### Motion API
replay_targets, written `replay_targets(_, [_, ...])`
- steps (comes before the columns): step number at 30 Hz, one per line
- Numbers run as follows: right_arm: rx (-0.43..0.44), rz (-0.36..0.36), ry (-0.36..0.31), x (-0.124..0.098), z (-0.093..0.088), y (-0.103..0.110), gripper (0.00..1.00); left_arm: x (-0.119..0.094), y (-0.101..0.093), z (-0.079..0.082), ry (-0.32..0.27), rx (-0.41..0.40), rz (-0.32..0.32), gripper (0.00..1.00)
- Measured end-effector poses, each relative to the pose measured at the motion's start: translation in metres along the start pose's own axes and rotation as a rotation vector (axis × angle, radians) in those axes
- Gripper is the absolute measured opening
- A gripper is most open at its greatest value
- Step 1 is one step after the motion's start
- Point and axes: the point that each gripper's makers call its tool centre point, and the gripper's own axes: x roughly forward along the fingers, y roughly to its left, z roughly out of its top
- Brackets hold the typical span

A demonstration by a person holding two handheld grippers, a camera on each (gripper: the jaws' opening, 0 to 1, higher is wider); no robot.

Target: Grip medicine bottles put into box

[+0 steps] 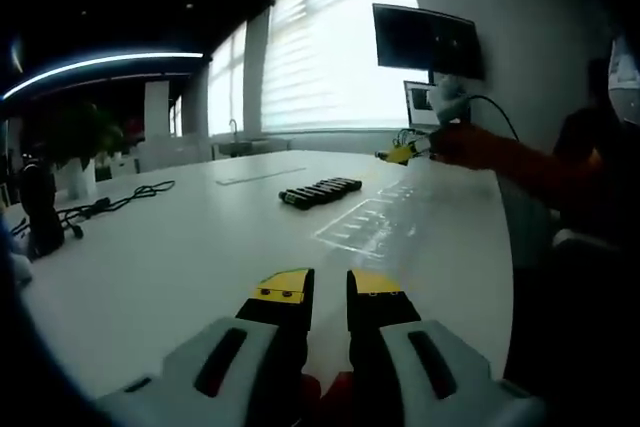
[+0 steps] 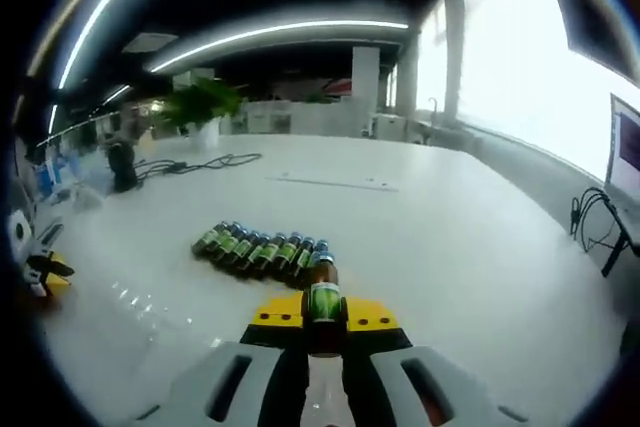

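The left gripper [image 1: 329,285] is hovering with jaws slightly apart and empty. The row of small dark green-labelled medicine bottles [image 2: 258,248] is lying on the white table [image 2: 450,237]. The right gripper [image 2: 324,315] is clamping one bottle [image 2: 323,299], long axis pointing forward.

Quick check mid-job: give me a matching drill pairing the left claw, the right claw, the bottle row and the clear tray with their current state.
Things:
1. left claw
2. right claw
3. row of bottles
4. clear tray

States:
A. lying side by side on the white table
B. shut on a green-labelled bottle
C. flat on the table, no bottles inside
D. holding nothing, jaws slightly apart

Pairs: 1-D, 2-B, 3-A, 4-C
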Motion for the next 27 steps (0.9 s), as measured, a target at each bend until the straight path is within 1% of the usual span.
replay_targets(10, [0.001,-0.016,0.003,-0.020,-0.013,-0.001,0.08,0.001,0.001,0.000,0.002,0.003,0.005,0.07])
replay_targets(14, [0.023,-0.012,0.004,-0.026,-0.018,-0.001,0.08,0.001,0.000,0.000,0.004,0.008,0.006,0.07])
replay_targets(18, [0.049,-0.017,0.017,-0.031,-0.028,-0.002,0.08,0.001,0.001,0.000,0.005,0.010,0.007,0.07])
replay_targets(23, [0.043,-0.045,0.040,-0.035,-0.040,-0.002,0.08,0.001,0.001,0.000,0.006,0.013,0.009,0.07])
replay_targets(27, [0.041,-0.053,0.049,-0.036,-0.045,0.000,0.08,0.001,0.000,0.000,0.006,0.015,0.009,0.07])
